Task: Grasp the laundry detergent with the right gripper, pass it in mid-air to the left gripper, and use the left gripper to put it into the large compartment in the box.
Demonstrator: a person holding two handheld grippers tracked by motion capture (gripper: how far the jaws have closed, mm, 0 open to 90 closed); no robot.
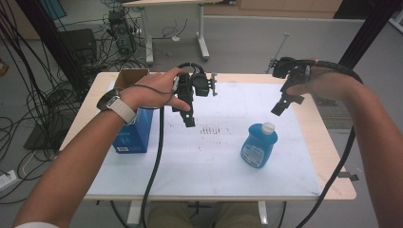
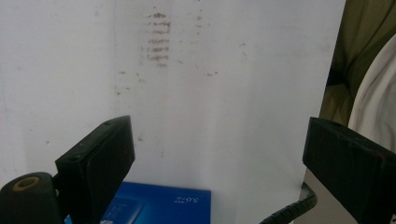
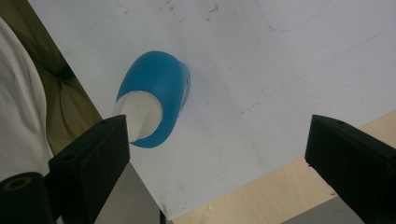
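Note:
A blue bottle [image 1: 259, 144] with a white cap stands upright on the white sheet [image 1: 199, 161], right of centre. In the right gripper view the blue bottle [image 3: 156, 93] appears from above, beyond the left jaw. My right gripper [image 1: 285, 102] hangs in the air above and behind the bottle, its jaws wide apart and empty; my right gripper [image 3: 217, 154] touches nothing. My left gripper [image 1: 187, 111] hovers over the middle of the sheet, open and empty. A blue box [image 1: 135, 130] stands at the left, and the blue box [image 2: 161, 205] shows under my left gripper [image 2: 217, 158].
An open cardboard box [image 1: 130, 78] sits behind the blue box at the table's back left. Faint reddish marks [image 1: 211, 130] stain the sheet. Black cables [image 1: 154, 166] trail off the front edge. The wooden table edge [image 1: 332, 152] borders the sheet at right.

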